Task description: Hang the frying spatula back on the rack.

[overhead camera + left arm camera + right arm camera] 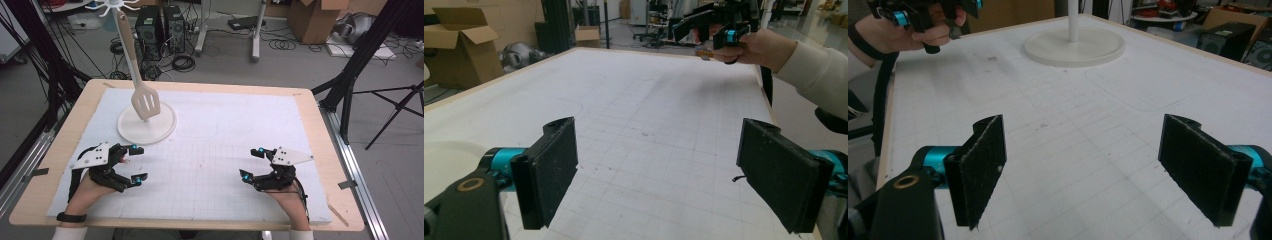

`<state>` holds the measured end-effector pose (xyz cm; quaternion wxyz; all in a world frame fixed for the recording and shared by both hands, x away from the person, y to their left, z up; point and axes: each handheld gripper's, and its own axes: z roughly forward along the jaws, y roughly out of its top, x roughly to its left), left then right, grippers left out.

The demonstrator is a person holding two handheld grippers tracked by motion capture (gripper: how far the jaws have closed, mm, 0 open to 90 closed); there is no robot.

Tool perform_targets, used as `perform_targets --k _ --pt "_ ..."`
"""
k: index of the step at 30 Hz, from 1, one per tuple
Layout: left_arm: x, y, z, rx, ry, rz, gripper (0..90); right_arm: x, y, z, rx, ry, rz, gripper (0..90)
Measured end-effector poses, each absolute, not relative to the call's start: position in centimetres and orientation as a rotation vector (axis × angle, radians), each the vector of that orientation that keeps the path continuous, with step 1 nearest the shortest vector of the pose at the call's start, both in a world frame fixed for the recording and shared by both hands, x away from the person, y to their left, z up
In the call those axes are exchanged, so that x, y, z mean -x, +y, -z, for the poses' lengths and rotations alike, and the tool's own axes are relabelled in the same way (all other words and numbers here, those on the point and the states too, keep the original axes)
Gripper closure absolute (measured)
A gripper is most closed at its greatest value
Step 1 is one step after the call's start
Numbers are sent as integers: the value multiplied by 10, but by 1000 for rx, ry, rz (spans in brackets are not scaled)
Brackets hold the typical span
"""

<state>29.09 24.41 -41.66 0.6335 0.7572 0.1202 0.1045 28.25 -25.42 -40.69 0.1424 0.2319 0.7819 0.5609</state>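
A white stand with a round base (146, 125) rises at the mat's far left, and a pale slotted spatula (145, 102) hangs along its pole, head just above the base. My left gripper (134, 164) rests on the mat near the front left, open and empty, well short of the base. At the front right my right gripper (252, 163) is also open with nothing in it. In the left gripper view the jaws (659, 175) stand wide over bare mat. The right gripper view has wide jaws (1083, 170) too, with the stand's base (1074, 46) far ahead.
A white gridded mat (215, 150) covers a wooden table (320, 150). Beyond the table's far edge are computer towers (160, 27), cables and cardboard boxes (312, 17) on the floor. A tripod leg (395, 107) stands to the right.
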Motion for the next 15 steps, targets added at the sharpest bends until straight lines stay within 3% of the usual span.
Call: perform_targets --k 15 --pt "-291 244 418 -1733 284 -246 170 -282 -256 406 -656 2246 -1621 182"
